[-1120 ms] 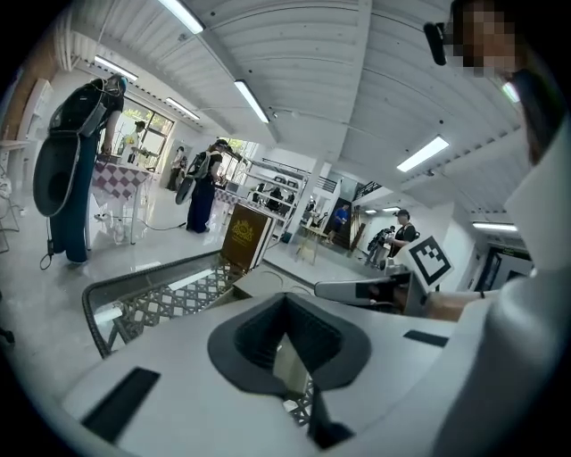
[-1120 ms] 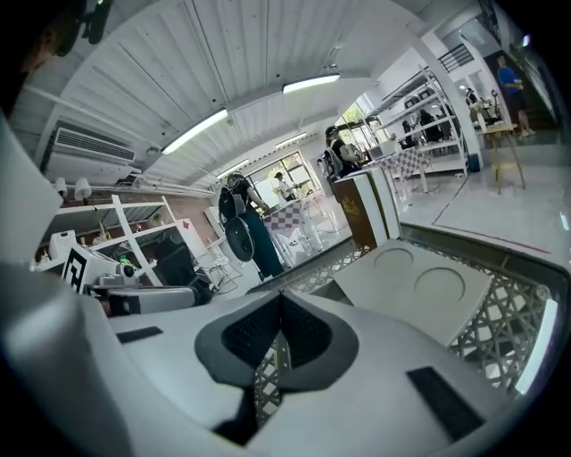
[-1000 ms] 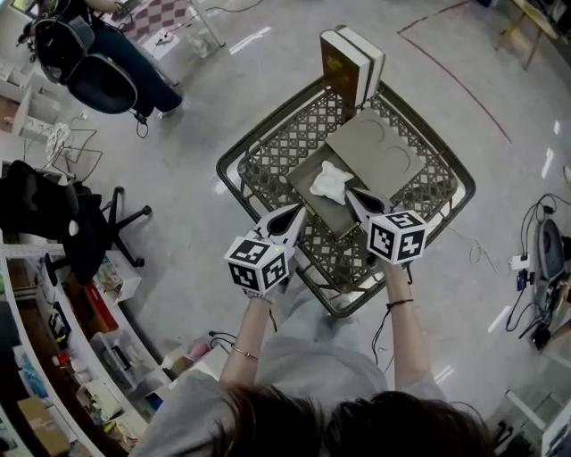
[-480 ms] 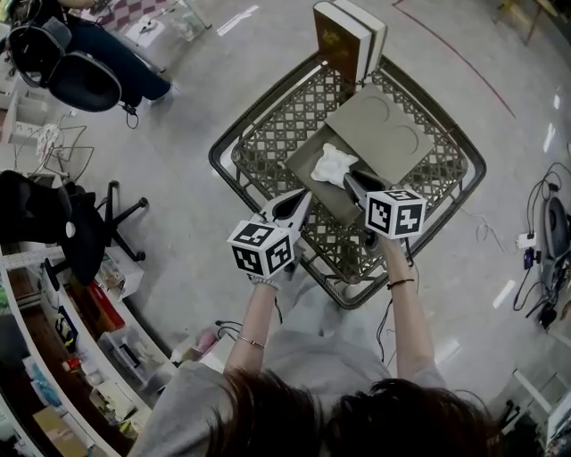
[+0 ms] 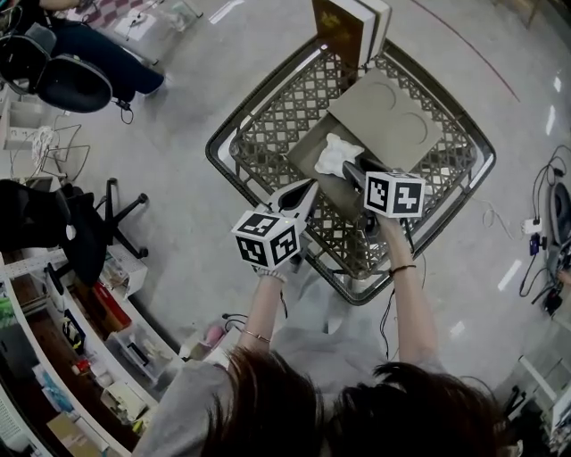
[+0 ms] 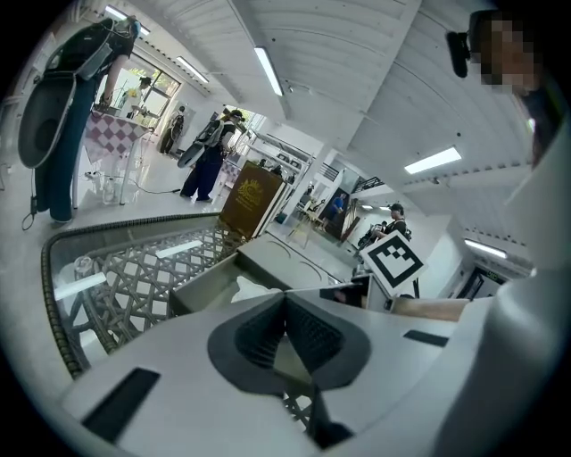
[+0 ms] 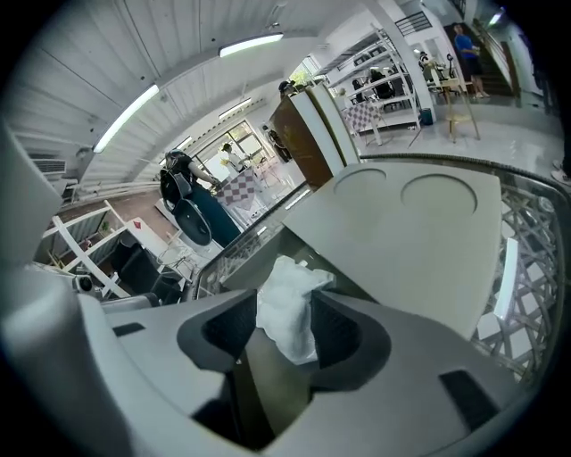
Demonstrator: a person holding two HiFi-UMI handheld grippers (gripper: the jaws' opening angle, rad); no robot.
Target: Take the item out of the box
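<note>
An olive-grey box (image 5: 306, 161) lies open on a metal lattice table (image 5: 268, 134), its lid (image 5: 388, 116) folded back. A crumpled white item (image 5: 337, 153) sits inside the box. My right gripper (image 5: 350, 170) reaches into the box; its jaws are opening and stand on either side of the white item (image 7: 287, 303) without pressing on it. My left gripper (image 5: 308, 187) hovers at the box's near left corner, shut and empty, its tips (image 6: 284, 299) pointing over the box wall (image 6: 210, 286).
A thick brown book (image 5: 348, 27) stands upright at the table's far corner, just behind the lid. The table has a raised rim (image 5: 219, 143). Office chairs (image 5: 67, 80) and shelves (image 5: 53, 357) stand on the floor to the left. Cables lie on the right.
My right gripper has moved forward into the box until its tips reach the white item. The left gripper has stayed near the box's corner.
</note>
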